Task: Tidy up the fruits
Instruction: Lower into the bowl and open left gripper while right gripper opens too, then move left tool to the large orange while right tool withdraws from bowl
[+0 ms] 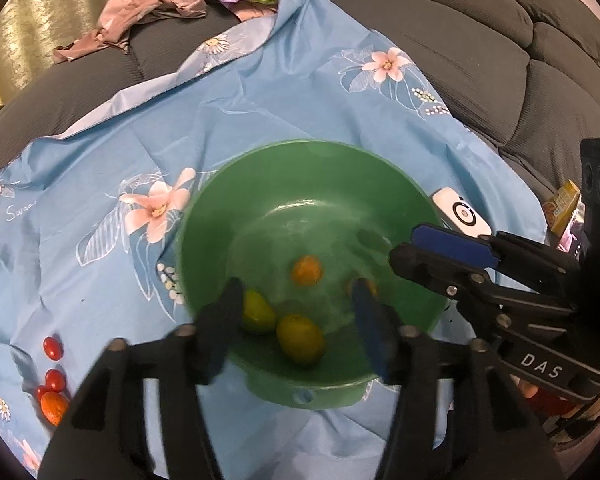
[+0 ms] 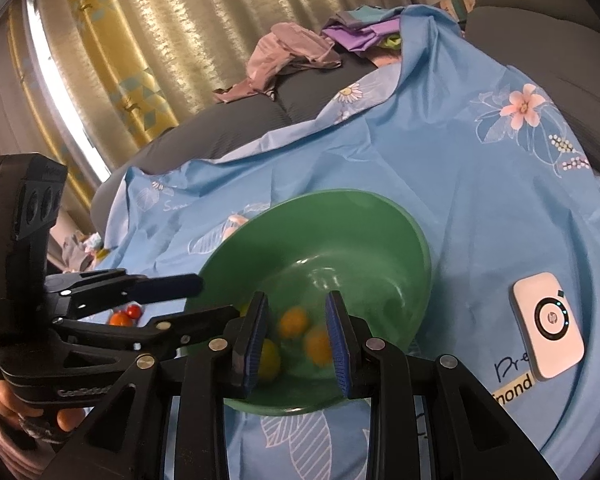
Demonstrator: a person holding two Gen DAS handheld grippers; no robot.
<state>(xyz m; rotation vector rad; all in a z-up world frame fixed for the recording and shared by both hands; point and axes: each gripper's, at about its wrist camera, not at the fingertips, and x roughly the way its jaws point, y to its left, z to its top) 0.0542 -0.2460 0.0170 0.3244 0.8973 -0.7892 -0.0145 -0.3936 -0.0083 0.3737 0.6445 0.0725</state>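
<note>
Fingers of both grippers apart (empty) over green bowl.

Green bowl holding yellow-green fruits and an orange one; red tomatoes on sky-blue cloth with pink-white flowers; white printer, black ring; gold curtain.

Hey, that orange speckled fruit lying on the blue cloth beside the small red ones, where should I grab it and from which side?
Probably straight down from above with the left gripper, which is open and nearer. The orange speckled oval fruit lies flat on the blue floral cloth, so close the fingers across its narrow middle. Small red fruits crowd its far side, so lower the fingers clear of them.
</note>
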